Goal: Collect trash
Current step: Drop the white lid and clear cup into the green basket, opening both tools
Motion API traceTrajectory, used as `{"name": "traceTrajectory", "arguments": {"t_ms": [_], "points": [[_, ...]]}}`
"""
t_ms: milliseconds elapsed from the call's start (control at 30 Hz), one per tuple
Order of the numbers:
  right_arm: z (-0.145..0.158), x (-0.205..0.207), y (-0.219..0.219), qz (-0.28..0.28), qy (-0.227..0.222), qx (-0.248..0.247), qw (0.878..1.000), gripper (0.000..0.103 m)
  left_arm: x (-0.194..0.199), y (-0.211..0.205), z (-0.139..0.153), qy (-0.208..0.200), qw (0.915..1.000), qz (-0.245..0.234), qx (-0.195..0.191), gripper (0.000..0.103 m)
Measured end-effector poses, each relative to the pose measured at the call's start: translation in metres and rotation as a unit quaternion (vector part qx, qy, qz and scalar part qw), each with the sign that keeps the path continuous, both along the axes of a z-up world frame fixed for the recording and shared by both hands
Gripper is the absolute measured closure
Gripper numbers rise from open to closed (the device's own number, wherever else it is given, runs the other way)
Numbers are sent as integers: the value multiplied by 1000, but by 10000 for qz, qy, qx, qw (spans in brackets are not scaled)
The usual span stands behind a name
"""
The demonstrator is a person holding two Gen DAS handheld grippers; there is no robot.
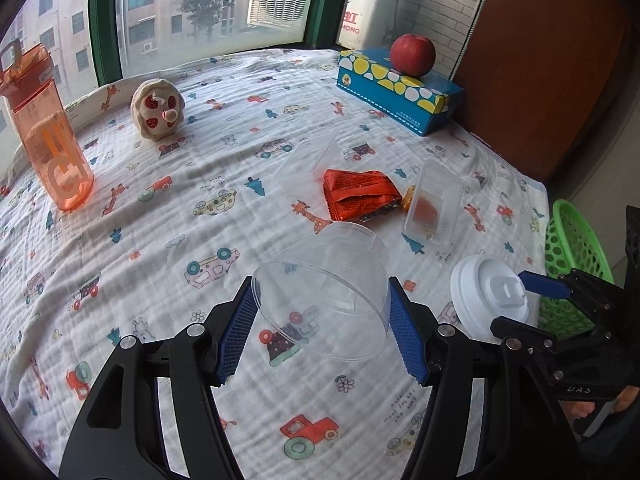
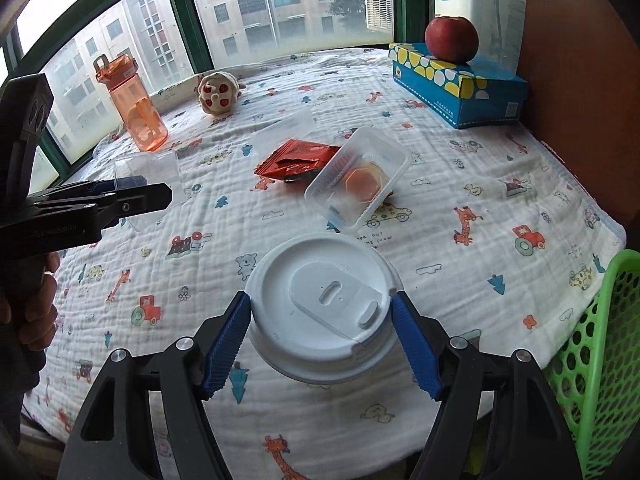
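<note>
**A:** Your left gripper [image 1: 322,316], at the bottom centre of its wrist view, is clamped on a clear plastic cup [image 1: 324,296], both blue pads pressed to its wall, the cup lifted over the cartoon-print cloth [image 1: 160,240].

**B:** And your right gripper [image 2: 320,336], bottom centre of its own view, grips a white-lidded cup [image 2: 320,304] the same way; the lid shows no lettering I can read.

**A:** More trash lies mid-frame in the left view: an orange foil wrapper [image 1: 360,194] with fine print too small to read, touching a clear tray [image 1: 434,204] that has something orange inside. A second clear cup [image 1: 308,164] lies on its side behind the wrapper.

**B:** The green mesh basket [image 2: 600,360] sits at the lower right edge of the right view, beside the cloth.

**A:** Readable writing? The cloth carries "OUT" and "SNOW" near the tray. The orange bottle [image 1: 48,132], upper left, bears large pale letters. The blue tissue box [image 1: 400,88], upper right under a red apple [image 1: 413,55], has small unreadable print.
</note>
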State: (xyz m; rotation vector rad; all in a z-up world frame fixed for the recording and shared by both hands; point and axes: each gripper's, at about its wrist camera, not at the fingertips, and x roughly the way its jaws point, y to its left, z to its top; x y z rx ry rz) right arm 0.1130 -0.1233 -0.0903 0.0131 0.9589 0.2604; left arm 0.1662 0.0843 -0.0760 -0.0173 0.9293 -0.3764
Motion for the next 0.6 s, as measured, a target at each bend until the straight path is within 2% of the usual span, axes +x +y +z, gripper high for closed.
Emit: {"name": "traceTrajectory", "arguments": {"t_ms": [267,600], "points": [[17,-25,-40,-303,-148,-30,9994,33,-16,-37,12,-64,9997,-232,-18,40],[31,-54,-119,-999,-326,-111,9944,33,-32,-102,27,-140,9979,-627,-20,40]]}}
